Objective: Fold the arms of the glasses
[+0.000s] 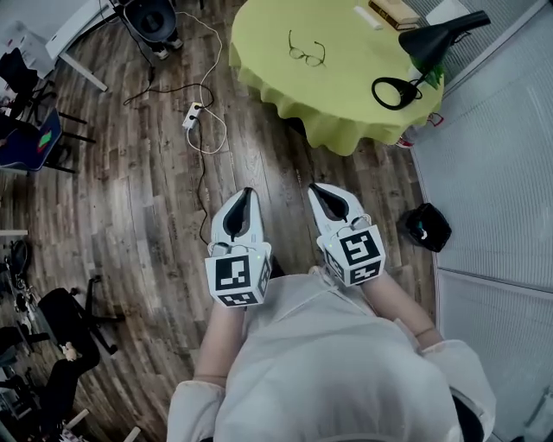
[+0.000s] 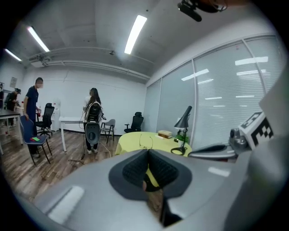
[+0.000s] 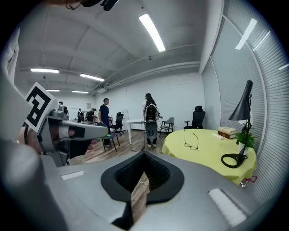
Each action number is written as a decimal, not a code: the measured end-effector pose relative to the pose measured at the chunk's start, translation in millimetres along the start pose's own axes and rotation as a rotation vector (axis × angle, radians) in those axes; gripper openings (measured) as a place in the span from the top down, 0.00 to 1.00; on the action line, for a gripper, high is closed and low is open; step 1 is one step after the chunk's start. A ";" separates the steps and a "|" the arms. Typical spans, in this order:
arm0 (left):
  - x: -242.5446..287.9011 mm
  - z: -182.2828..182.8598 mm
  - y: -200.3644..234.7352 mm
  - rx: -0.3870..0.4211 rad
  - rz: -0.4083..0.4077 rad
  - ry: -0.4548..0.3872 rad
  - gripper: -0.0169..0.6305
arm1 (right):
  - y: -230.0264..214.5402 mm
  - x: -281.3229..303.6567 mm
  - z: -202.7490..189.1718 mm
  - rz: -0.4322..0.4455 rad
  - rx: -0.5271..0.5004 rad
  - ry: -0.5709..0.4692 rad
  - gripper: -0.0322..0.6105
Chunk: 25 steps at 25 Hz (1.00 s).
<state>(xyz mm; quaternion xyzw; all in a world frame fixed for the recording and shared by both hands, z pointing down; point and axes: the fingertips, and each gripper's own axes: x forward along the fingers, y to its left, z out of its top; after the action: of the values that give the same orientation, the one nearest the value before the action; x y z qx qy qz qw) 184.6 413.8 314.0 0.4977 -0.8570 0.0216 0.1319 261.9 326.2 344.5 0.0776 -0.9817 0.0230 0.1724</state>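
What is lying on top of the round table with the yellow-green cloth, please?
On the table's cloth lie open glasses, a black desk lamp and books at the far edge. The tabletop beneath the cloth is covered.

The glasses point(image 1: 307, 50) have a thin dark wire frame with rounded clear lenses. They lie flat on the yellow-green cloth of the round table point(image 1: 346, 86), toward its left half, well apart from anything else. Both arms are unfolded, stretching out from the lenses side by side.
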 end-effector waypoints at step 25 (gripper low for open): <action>204.4 49.5 246.8 -0.076 -0.078 0.083 0.96 | -42.3 276.4 96.6 -0.205 0.036 0.013 0.95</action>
<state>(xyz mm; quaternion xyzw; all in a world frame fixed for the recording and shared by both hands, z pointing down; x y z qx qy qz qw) -133.5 356.5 340.1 0.5239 -0.8310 0.0045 0.1870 -20.2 237.6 349.1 0.1807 -0.9668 0.0231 0.1790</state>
